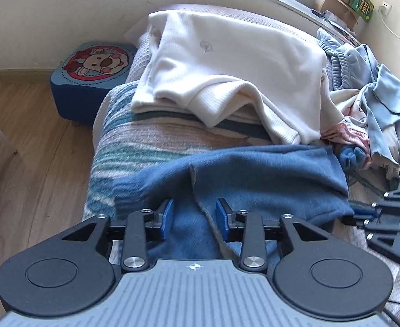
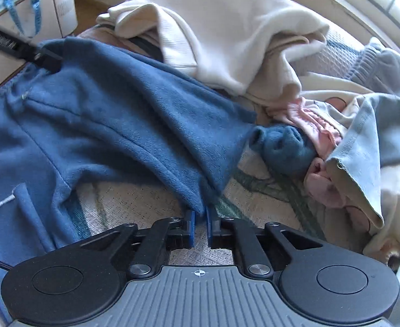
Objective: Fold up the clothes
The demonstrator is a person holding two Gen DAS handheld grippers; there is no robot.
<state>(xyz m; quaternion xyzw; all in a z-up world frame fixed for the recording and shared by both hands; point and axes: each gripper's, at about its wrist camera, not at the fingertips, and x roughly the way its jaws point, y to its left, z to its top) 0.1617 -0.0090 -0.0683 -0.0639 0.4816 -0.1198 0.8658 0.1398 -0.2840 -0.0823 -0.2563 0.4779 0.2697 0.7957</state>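
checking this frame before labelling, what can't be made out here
- Left wrist view: the blue garment near edge, hidden under the left hand-held gripper.
- Right wrist view: whether the right hand-held gripper truly pinches the hem; fleece covers the pads.
- Cream garment logo: too small.

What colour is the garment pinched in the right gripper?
Dark blue fleece garment, clearest in the right wrist view.

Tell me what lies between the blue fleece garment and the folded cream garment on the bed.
In the left wrist view, only a bare strip of the striped bedspread separates the blue fleece garment from the folded cream garment.
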